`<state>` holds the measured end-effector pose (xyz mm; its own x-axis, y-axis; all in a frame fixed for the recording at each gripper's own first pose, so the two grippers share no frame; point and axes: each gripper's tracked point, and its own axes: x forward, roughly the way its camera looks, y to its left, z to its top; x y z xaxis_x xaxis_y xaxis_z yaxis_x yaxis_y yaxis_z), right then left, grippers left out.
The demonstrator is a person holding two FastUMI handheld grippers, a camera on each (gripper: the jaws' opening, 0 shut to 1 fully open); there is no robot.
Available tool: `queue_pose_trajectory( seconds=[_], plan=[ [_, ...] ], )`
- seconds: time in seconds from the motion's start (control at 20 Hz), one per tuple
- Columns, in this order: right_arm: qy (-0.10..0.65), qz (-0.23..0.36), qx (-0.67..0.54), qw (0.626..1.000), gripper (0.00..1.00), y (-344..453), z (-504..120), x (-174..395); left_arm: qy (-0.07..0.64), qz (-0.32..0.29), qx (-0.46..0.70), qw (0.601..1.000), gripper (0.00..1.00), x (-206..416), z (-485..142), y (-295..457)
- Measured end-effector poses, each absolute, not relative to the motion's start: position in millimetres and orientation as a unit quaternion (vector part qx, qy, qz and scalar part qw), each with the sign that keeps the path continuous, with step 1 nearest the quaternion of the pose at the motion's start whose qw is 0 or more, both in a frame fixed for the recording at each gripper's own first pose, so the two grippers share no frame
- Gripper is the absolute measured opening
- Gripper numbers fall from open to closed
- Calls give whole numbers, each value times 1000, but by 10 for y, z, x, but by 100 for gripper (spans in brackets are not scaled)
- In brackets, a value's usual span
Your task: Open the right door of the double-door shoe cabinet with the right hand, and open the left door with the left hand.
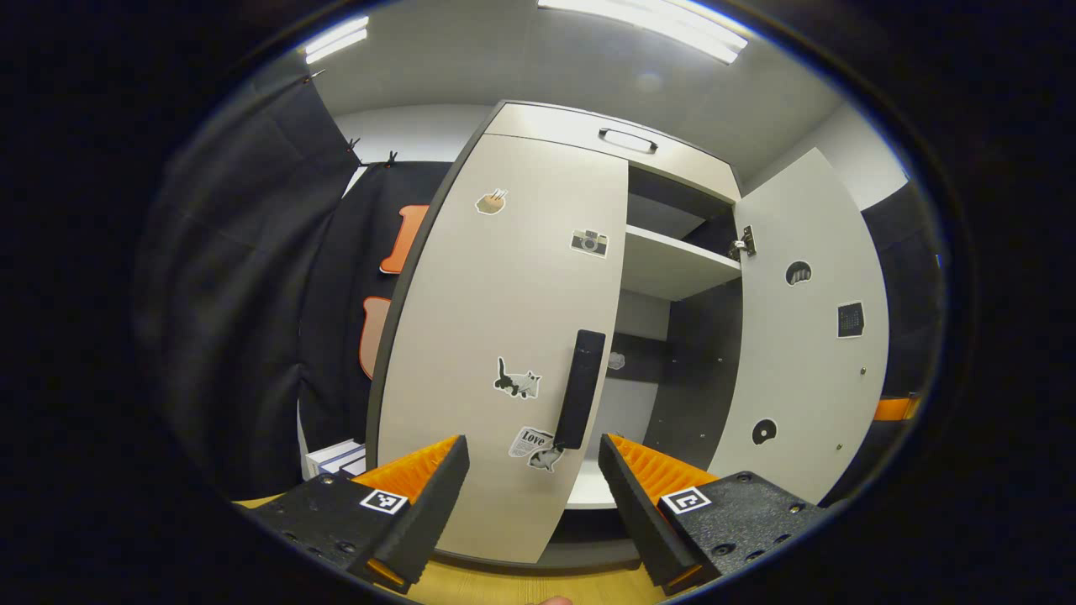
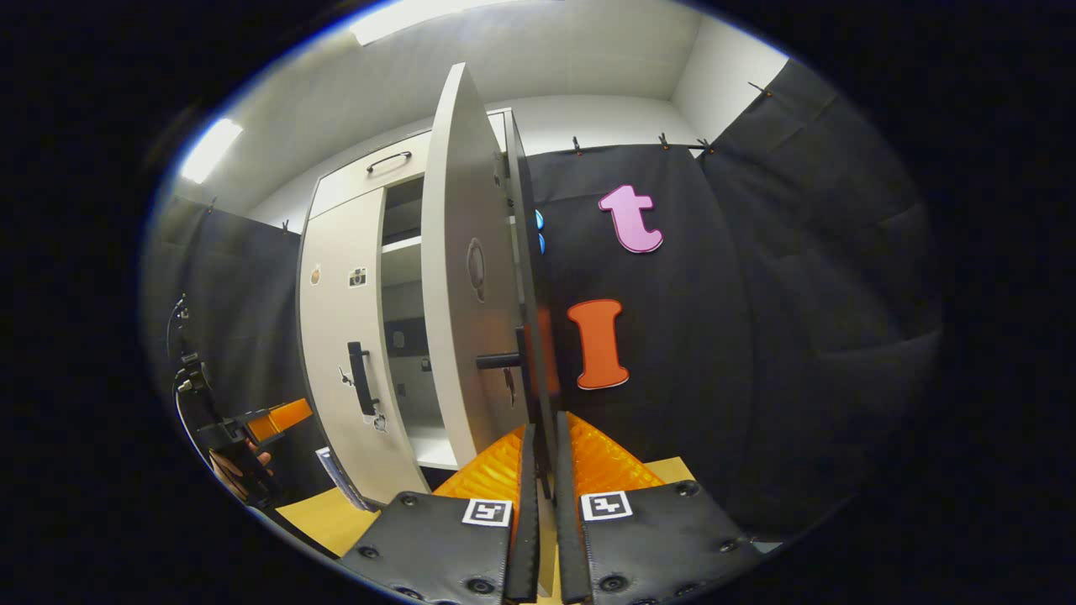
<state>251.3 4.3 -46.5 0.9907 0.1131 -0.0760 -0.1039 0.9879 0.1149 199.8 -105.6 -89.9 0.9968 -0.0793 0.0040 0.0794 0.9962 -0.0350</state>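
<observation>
The pale shoe cabinet [image 1: 538,134] stands in front of me. Its left door [image 1: 496,336] lies flush and carries stickers and a black vertical handle [image 1: 582,388]. My left gripper [image 1: 534,458] is open just short of that handle, touching nothing. The right door [image 1: 807,336] is swung wide open. In the right gripper view this right door [image 2: 454,277] shows edge-on, and my right gripper [image 2: 539,458] is shut on its black handle [image 2: 525,370]. The left gripper [image 2: 273,420] and the hand holding it appear far off at the left, before the left door [image 2: 336,336].
Inside the cabinet are a white shelf [image 1: 672,265] and a dark back wall. A drawer with a metal pull [image 1: 628,140] tops the cabinet. A stack of white boxes [image 1: 336,458] sits on the wooden floor [image 1: 521,584] left of the cabinet. Black cloth walls stand close on both sides.
</observation>
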Motion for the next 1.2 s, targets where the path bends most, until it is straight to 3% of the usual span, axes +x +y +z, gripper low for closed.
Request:
queue_pose_trajectory(
  seconds=[0.2, 0.25, 0.45, 0.55, 0.8, 0.85, 1.05, 1.2],
  plan=[
    [25, 22, 40, 999, 18, -131, -419, 2426, -17, -46, 12, 999, 94, 2341, -735, -1185],
    [23, 14, 38, 999, 36, -171, -411, 2379, -27, -45, 20, 998, 94, 2418, -684, -1227],
    [25, -10, 34, 999, 85, -310, -425, 2247, -26, -77, 35, 996, 94, 2634, -643, -1570],
    [27, -13, 44, 999, 99, -327, -440, 2197, -20, -88, 30, 995, 94, 2748, -663, -1692],
    [43, -17, 13, 999, 99, -397, -522, 2107, -10, -55, 62, 996, 91, 3122, -771, -1650],
    [44, -19, 2, 999, 100, -421, -520, 2096, -6, -48, 70, 996, 97, 3186, -805, -1619],
    [37, -9, -9, 999, 99, -404, -480, 2081, 18, -38, 65, 997, 92, 3315, -965, -1551],
    [32, -14, -5, 999, 98, -433, -470, 2075, 20, -34, 63, 997, 83, 3388, -1002, -1524]
  ],
)
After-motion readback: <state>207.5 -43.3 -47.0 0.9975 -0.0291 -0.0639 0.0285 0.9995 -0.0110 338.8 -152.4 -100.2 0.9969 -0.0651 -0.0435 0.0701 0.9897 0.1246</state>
